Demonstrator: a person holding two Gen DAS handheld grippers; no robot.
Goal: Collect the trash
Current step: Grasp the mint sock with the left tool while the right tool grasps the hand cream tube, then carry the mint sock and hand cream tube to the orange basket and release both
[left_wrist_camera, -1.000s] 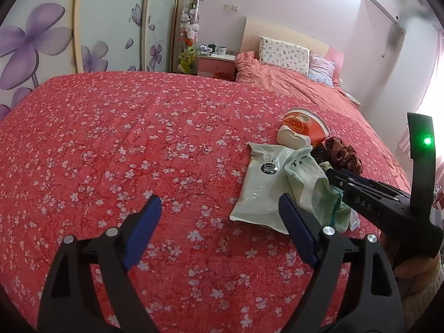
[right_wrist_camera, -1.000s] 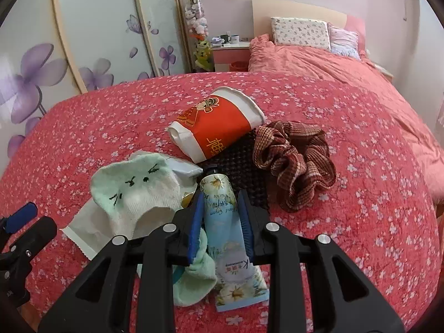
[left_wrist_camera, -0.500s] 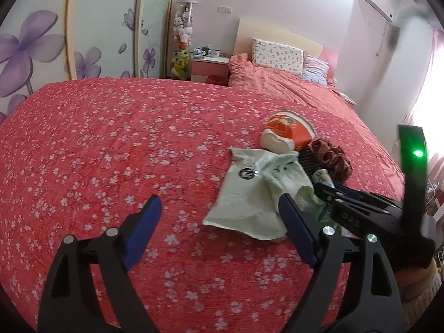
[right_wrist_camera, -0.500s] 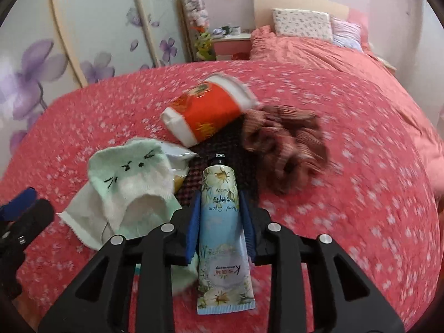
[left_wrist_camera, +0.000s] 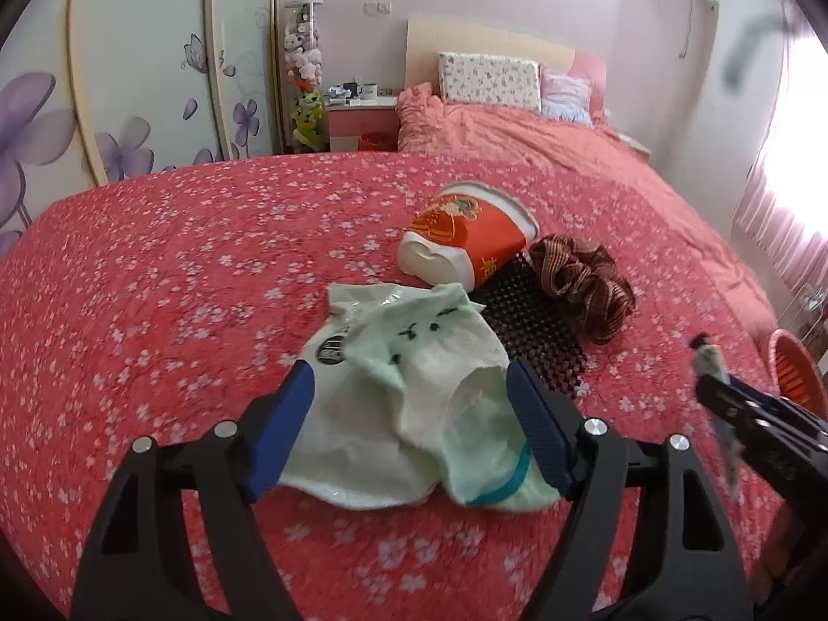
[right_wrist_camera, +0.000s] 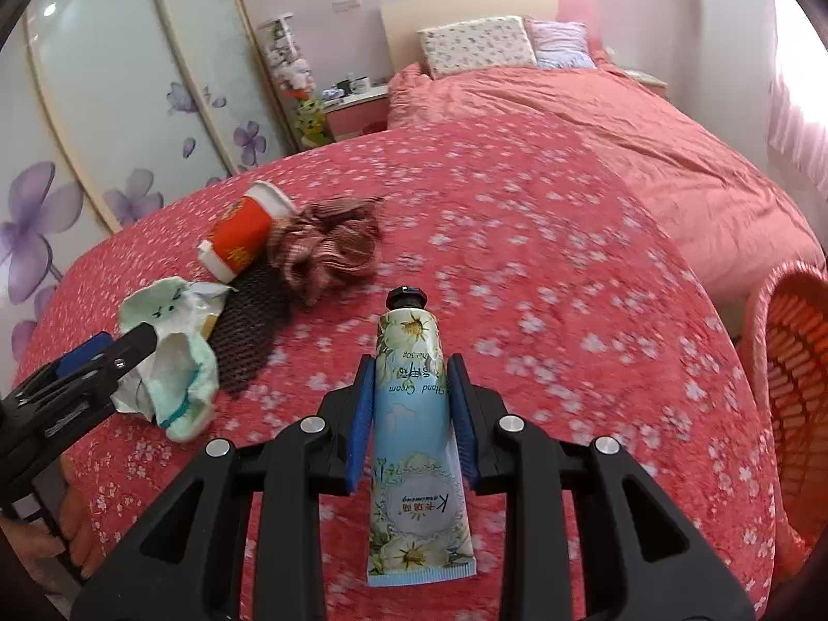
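My right gripper [right_wrist_camera: 411, 409] pinches the hand cream tube [right_wrist_camera: 414, 424]; basket [right_wrist_camera: 792, 362] at 3 o'clock, drop next. My left gripper [left_wrist_camera: 411, 414] spread, straddling the sock [left_wrist_camera: 440, 362].

Red flower-print bedspread [left_wrist_camera: 181, 269], spread beneath and ahead of the fingers [left_wrist_camera: 295, 398]; sliding wardrobe doors [left_wrist_camera: 145, 77] with purple flower motifs, far ahead to the left; column of plush toys [left_wrist_camera: 302, 57] beside them; pink-and-white nightstand [left_wrist_camera: 362, 119], far ahead, bearing small cups; pale headboard [left_wrist_camera: 486, 44], straight ahead at the far wall; floral pillow [left_wrist_camera: 489, 77] and striped pillow [left_wrist_camera: 565, 93] leaning against it; pink curtain [left_wrist_camera: 776, 207], far right.
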